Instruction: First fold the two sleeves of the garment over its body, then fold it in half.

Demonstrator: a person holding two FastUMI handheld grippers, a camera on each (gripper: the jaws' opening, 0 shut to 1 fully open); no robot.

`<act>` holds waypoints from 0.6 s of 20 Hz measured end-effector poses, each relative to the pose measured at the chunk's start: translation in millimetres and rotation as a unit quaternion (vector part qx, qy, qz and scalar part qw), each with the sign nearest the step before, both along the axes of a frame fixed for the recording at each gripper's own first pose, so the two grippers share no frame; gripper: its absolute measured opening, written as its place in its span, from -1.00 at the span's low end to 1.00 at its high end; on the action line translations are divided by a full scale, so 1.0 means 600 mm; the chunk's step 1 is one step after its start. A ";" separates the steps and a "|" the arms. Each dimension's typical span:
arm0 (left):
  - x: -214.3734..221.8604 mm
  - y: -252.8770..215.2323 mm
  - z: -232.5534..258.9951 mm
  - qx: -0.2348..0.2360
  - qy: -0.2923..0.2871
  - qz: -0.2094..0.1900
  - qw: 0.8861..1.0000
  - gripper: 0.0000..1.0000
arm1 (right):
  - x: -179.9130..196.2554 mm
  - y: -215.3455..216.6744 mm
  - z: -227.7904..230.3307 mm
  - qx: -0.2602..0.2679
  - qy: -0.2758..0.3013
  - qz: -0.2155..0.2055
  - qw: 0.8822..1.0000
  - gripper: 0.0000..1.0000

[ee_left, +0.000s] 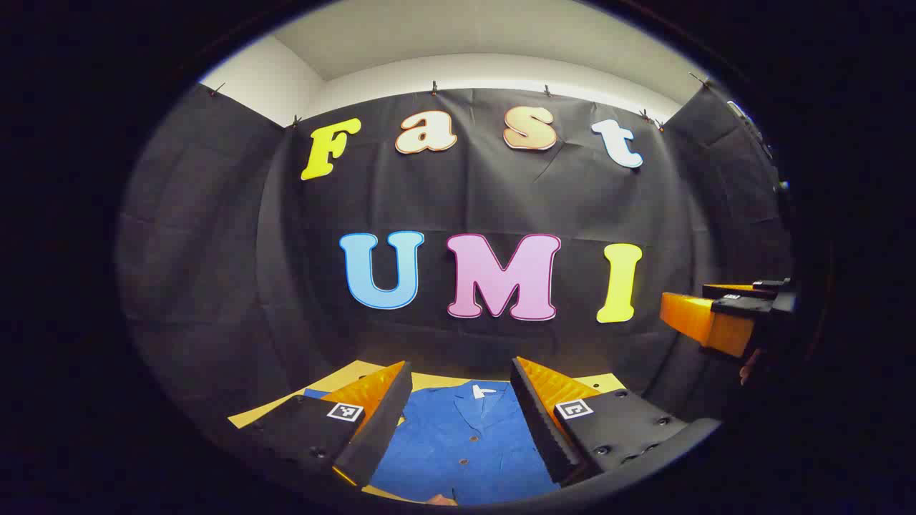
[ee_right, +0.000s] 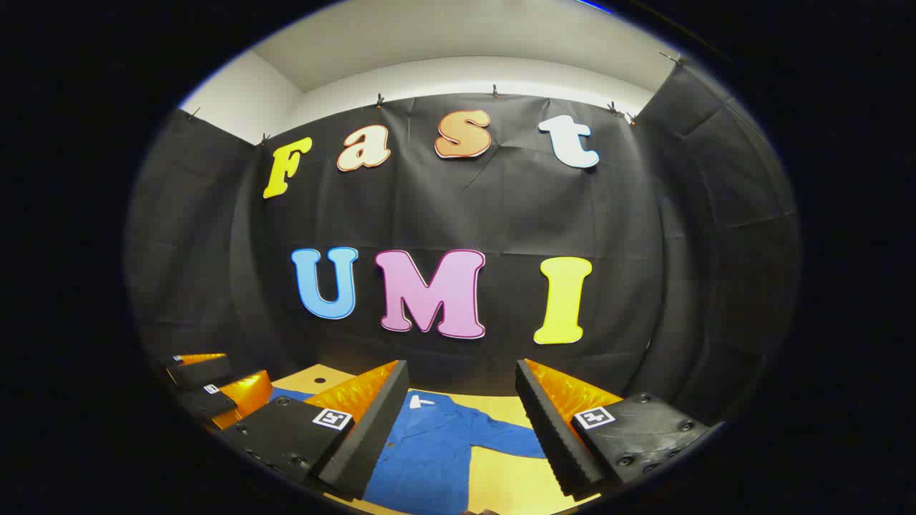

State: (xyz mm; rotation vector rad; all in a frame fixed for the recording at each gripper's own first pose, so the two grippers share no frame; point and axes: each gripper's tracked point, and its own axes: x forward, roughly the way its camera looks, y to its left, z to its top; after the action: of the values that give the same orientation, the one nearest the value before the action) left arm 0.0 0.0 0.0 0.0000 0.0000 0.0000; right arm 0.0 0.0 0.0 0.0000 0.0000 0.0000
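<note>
Two grippers you hold stand wide, gripping nothing: your left gripper point(ee_left: 458, 408) and right gripper point(ee_right: 458, 415), each with ridged fingers point(ee_left: 540, 422). Below them, the blue button-front shirt of soft woven cloth point(ee_left: 461, 443) lies flat on the yellow tabletop point(ee_right: 501, 486), collar toward the far edge, one sleeve point(ee_right: 504, 438) spread sideways.
</note>
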 end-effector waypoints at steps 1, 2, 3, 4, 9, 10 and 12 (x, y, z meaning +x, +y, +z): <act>0.006 0.001 0.007 0.001 -0.008 -0.006 1.000 0.60 | 0.002 -0.001 0.004 -0.005 -0.007 -0.007 1.000 0.82; 0.011 0.005 0.014 0.001 -0.015 -0.013 1.000 0.62 | 0.004 -0.004 0.015 -0.011 -0.017 -0.018 1.000 0.82; 0.016 0.006 0.016 0.003 -0.010 -0.020 1.000 0.60 | 0.006 -0.005 0.014 -0.010 -0.012 -0.027 1.000 1.00; 0.018 0.009 0.013 0.003 -0.008 -0.027 1.000 0.60 | 0.009 0.005 0.012 -0.004 -0.011 -0.031 0.999 0.82; 0.035 0.038 0.018 0.007 -0.009 -0.029 1.000 0.62 | 0.017 0.046 0.024 -0.008 -0.021 -0.028 0.999 0.92; 0.035 0.041 0.018 0.003 -0.010 -0.032 0.999 0.60 | 0.017 0.046 0.025 -0.013 -0.023 -0.029 0.999 0.92; 0.038 0.044 0.014 -0.001 -0.008 -0.034 0.999 0.60 | 0.017 0.048 0.019 -0.018 -0.022 -0.031 0.999 0.92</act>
State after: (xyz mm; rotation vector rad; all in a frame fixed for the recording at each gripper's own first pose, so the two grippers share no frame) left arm 23.0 26.3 8.7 -0.0024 -0.0155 -0.0688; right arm 10.4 28.7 11.1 -0.0364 -0.0447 -0.0618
